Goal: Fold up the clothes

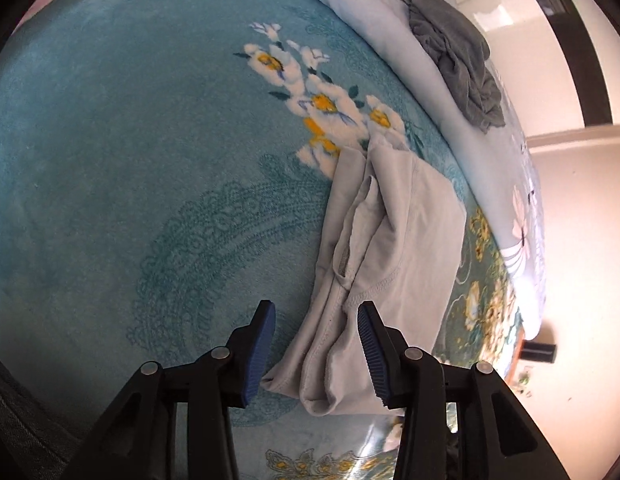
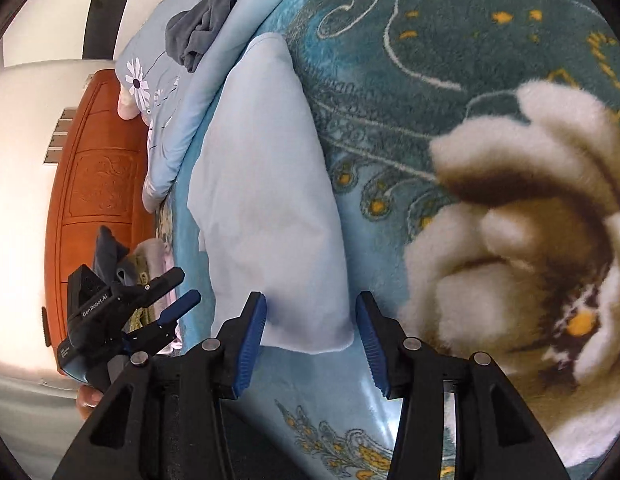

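Note:
A pale grey-blue garment (image 1: 393, 240) lies partly folded on the teal flowered blanket (image 1: 130, 140). My left gripper (image 1: 315, 354) is open, its fingers on either side of the garment's near bunched end. In the right wrist view the same garment (image 2: 270, 200) shows as a smooth long fold. My right gripper (image 2: 310, 342) is open around its near corner. The left gripper (image 2: 166, 300) also shows there at the left, open.
A crumpled dark grey garment (image 1: 453, 52) lies on the light blue quilt (image 1: 373, 16) at the far side; it also shows in the right wrist view (image 2: 202, 28). An orange wooden headboard (image 2: 98, 168) and a small pile of clothes (image 2: 146, 256) stand at the left.

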`<action>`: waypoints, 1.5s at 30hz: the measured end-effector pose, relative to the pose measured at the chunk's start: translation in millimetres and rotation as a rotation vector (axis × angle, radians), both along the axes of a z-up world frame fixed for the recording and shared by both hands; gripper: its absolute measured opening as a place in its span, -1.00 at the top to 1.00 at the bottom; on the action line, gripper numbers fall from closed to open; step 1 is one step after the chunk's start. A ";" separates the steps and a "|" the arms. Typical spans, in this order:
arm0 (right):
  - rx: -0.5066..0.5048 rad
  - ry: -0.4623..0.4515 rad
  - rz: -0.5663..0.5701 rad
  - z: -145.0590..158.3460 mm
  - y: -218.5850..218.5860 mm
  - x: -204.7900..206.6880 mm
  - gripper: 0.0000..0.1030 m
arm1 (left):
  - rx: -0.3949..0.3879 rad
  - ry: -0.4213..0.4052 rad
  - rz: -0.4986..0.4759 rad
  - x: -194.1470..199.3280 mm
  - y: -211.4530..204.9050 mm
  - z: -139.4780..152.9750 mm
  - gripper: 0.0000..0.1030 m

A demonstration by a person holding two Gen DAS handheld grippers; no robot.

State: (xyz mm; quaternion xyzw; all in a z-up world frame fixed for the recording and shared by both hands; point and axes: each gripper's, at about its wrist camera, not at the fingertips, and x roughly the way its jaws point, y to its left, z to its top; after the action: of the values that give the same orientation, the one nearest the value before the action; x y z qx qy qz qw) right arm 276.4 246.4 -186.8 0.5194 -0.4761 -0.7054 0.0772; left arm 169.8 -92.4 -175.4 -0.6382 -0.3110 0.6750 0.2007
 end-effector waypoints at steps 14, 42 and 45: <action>0.320 0.013 0.096 60.2 119.5 -62.9 0.85 | -0.015 0.070 -0.084 -8.9 17.8 13.0 0.03; -0.124 0.059 -0.331 -8.8 113.9 1.2 -0.07 | 0.070 -0.027 -0.096 -48.4 119.5 -32.1 -0.12; -0.096 0.046 -0.311 -6.3 104.5 -4.3 0.34 | 0.025 -0.007 -0.102 -45.6 119.0 -31.0 0.44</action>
State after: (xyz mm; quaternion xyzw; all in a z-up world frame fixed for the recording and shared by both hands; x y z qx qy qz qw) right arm 272.1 350.9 -193.1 0.4188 -0.5822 -0.6968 0.0026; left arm 124.2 26.6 -206.4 -0.6532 -0.2871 0.6577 0.2417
